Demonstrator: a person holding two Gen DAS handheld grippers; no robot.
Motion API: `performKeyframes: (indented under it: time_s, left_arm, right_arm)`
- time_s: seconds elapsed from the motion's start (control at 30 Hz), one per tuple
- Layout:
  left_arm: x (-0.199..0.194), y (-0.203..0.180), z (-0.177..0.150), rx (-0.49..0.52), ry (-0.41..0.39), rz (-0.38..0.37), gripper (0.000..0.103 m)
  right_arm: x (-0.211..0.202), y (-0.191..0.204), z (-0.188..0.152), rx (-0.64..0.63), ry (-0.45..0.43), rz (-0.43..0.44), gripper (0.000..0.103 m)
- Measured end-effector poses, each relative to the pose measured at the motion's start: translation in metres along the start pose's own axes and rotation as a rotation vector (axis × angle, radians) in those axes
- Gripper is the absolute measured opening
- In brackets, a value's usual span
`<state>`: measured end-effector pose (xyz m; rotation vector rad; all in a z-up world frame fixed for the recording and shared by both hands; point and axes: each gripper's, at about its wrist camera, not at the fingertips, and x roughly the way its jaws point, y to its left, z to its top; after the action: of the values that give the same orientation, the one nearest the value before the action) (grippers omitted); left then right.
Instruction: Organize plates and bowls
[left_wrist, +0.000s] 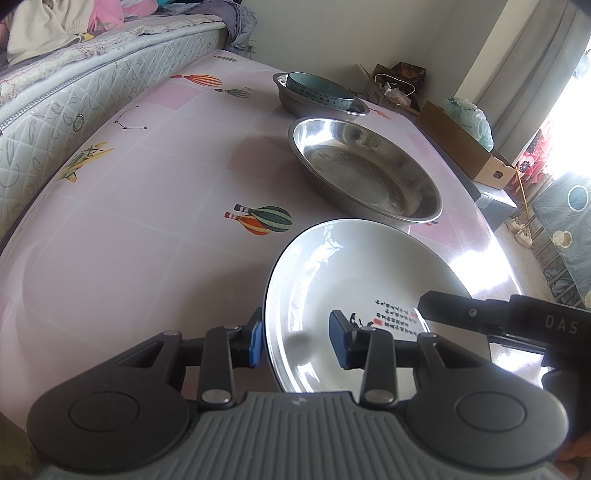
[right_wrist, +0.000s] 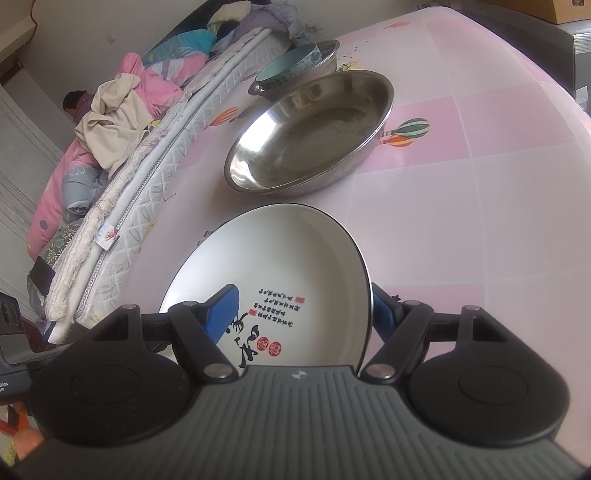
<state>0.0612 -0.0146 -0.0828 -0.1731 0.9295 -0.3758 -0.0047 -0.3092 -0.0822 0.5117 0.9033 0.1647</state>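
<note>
While white ceramic plate is sitting lower centre on counter, left gripper and right gripper are straddling its rim, jaws apart, not clamping; steel basin lying beyond.

In my right gripper, jaws astride its rim, a white plate with black script; beyond it on the pink table, a steel basin, then a blue bowl nested in another steel basin.
</note>
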Motion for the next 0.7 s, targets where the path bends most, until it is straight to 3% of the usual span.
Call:
performKeyframes:
  time_s: [0.7]
  left_arm:
    - [0.0, -0.0006, 0.0001, 0.0, 0.0, 0.001, 0.039]
  right_arm:
    - [-0.0008, -0.0003, -0.0009, 0.005, -0.001, 0.008, 0.075]
